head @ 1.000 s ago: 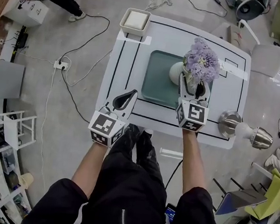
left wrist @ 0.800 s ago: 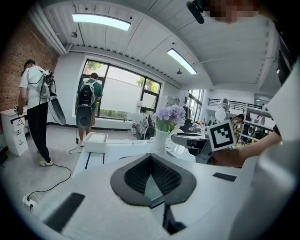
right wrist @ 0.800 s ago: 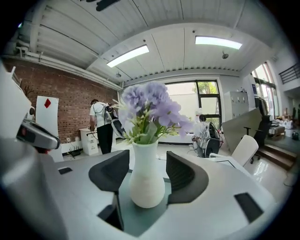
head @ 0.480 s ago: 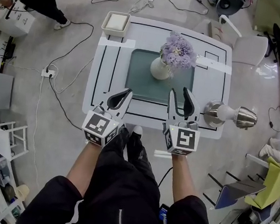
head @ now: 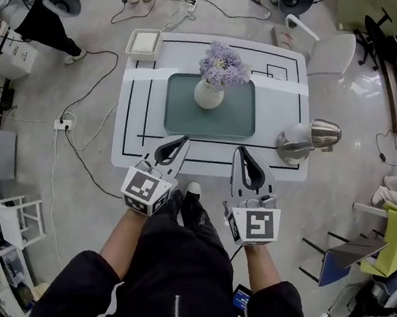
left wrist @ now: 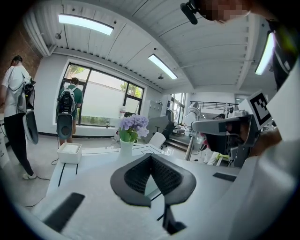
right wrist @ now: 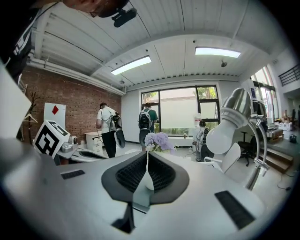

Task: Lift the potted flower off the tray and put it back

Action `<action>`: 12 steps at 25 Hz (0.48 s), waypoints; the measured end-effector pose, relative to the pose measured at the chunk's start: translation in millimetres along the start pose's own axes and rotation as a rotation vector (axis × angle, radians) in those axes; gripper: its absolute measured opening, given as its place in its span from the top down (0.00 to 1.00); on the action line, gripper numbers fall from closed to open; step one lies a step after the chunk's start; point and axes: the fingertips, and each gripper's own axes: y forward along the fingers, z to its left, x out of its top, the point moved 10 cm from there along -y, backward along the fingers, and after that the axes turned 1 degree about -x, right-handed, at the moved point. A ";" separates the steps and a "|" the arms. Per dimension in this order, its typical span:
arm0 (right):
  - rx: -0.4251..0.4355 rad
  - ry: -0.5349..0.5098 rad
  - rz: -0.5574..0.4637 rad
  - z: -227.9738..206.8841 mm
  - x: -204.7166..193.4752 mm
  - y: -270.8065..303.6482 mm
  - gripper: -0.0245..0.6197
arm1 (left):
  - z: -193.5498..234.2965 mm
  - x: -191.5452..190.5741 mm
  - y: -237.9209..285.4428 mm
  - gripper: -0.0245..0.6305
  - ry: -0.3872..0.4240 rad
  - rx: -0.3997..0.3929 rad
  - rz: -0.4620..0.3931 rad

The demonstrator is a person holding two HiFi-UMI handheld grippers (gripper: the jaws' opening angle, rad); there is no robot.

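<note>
Jaws of the left gripper (head: 183, 140) are together and empty; those of the right gripper (head: 239, 152) have just closed on nothing. Well apart, the flower pot (head: 208, 94) stands upright on the tray (head: 237, 124). Likely smooth, breakable, top-heavy: grasp its round white belly, not the soft blooms

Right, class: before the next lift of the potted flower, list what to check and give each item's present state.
1. White vase of purple flowers stands upright on the teal tray: ok.
2. Left gripper open for a grasp: not ok, shut and empty.
3. Right gripper open: not ok, jaws just closed, nothing between them.
4. Path to vase free: ok.
5. Silver lamp apart from tray: ok.
</note>
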 end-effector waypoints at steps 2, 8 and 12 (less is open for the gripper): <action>0.021 0.002 -0.030 3.2 -1.7 -9.6 0.94 | -6.4 1.0 -5.7 0.96 0.009 -0.003 0.001; 0.048 0.013 -0.035 13.6 -6.9 -26.5 0.95 | -24.3 -1.8 -22.7 0.96 0.022 0.004 -0.003; 0.068 0.017 -0.027 21.7 -11.6 -29.7 0.95 | -33.8 -4.7 -34.9 0.96 0.023 0.024 -0.019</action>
